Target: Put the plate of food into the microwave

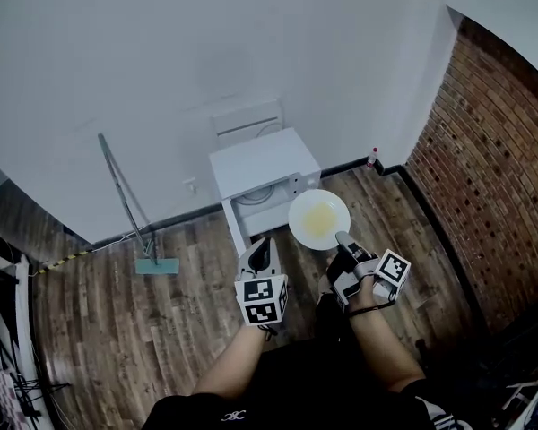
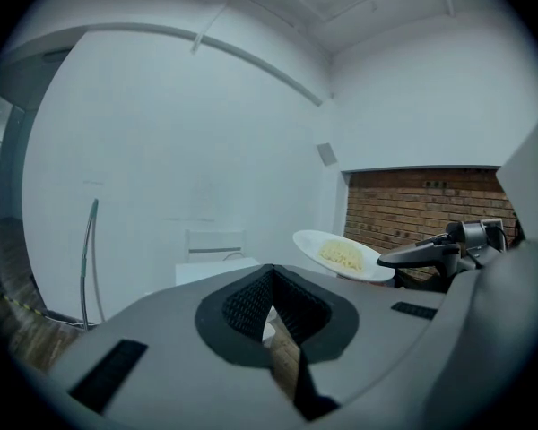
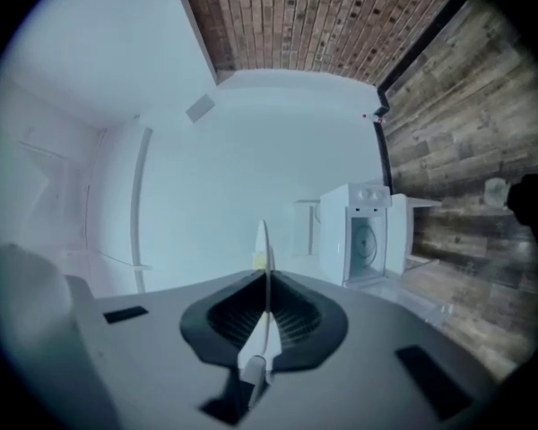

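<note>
A white plate of yellow food (image 1: 318, 219) hangs in the air just in front of the white microwave (image 1: 263, 161). My right gripper (image 1: 342, 241) is shut on the plate's near rim. The right gripper view shows that rim edge-on (image 3: 263, 240) between the jaws of my right gripper (image 3: 265, 287). The microwave (image 3: 373, 234) has its door open, and its cavity and turntable are visible. My left gripper (image 1: 262, 245) is held beside the plate, left of it, shut and holding nothing. The left gripper view shows the plate (image 2: 341, 255) off to the right.
The microwave sits on a small white stand (image 1: 236, 233) against the white wall. A mop (image 1: 130, 211) with a teal head leans on the wall to the left. A brick wall (image 1: 489, 168) closes the right side, with a small bottle (image 1: 372, 157) in the corner. The floor is wood.
</note>
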Demonstrator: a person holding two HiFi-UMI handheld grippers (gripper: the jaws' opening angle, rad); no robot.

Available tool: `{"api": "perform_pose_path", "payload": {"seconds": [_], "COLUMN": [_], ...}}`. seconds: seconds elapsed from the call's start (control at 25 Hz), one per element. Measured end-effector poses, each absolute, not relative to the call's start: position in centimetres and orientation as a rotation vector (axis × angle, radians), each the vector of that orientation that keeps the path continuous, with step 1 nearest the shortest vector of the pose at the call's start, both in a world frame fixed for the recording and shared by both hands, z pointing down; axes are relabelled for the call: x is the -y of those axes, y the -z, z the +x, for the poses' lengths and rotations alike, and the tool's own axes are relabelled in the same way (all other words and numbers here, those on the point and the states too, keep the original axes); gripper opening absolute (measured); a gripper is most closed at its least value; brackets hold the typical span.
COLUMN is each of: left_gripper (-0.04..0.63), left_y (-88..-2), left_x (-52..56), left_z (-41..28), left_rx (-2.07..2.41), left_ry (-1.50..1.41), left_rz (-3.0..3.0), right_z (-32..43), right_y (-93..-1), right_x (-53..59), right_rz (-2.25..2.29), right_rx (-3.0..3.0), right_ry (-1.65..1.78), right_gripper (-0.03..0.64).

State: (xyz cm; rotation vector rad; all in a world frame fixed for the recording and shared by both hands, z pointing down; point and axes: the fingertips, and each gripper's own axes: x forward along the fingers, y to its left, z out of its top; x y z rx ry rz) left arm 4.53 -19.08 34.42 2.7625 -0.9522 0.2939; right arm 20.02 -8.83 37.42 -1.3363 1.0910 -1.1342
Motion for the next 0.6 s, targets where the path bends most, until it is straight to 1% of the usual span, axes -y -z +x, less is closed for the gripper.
{"api": "perform_pose_path", "payload": {"seconds": [0.6], "left_gripper": [-0.002], "left_y": [-36.8], "left_x": [34.6], "left_z": [14.1], "left_rx": [1.279], "left_ry": [-0.269], "left_rz": [2.566], "right_z": [31.2], "right_y": [-40.0], "right_x": [29.2], "right_rz": [-1.222], "right_rx": [-1.375], "right_ry": [1.335], "right_gripper": [0.021]}}
